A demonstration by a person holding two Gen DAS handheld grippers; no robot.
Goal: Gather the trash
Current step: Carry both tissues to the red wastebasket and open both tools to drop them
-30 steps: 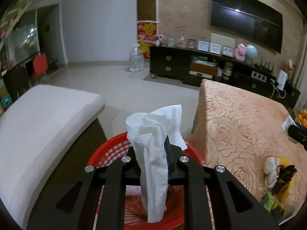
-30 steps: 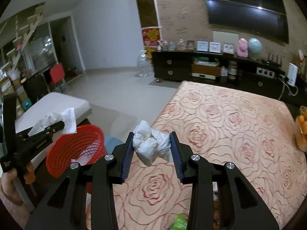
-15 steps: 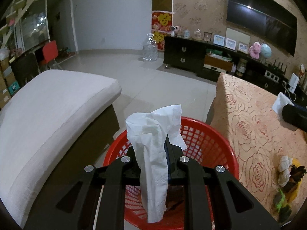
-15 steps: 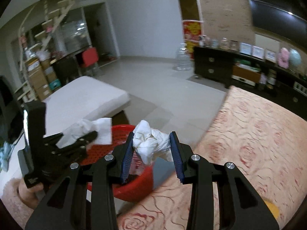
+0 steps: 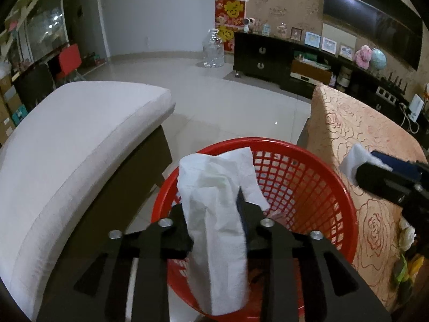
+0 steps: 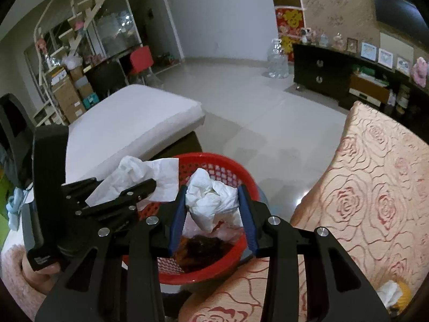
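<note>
A red mesh basket (image 5: 308, 161) stands on the floor between the sofa and the table, with dark scraps and a pink wrapper inside. My left gripper (image 5: 211, 198) hovers over its near rim. Its jaws are opening, and a long white tissue (image 5: 214, 228) still hangs between them, draped over the left finger. My right gripper (image 6: 211, 190) is shut on a crumpled white tissue wad (image 6: 209, 201) directly above the basket (image 6: 241, 171). In the right wrist view the left gripper (image 6: 139, 181) sits just left of the wad, held by a hand.
A white cushioned sofa (image 5: 80, 134) borders the basket on the left. A table with a rose-patterned cloth (image 5: 362, 139) borders it on the right, with more tissue and yellow scraps (image 6: 394, 292) near its edge. A dark cabinet (image 5: 268, 59) and a water bottle (image 5: 213, 51) stand far back.
My right gripper carried the wad from above the table leftward to over the basket. The left gripper shifted further over the basket, and its jaws have spread apart around the hanging tissue.
</note>
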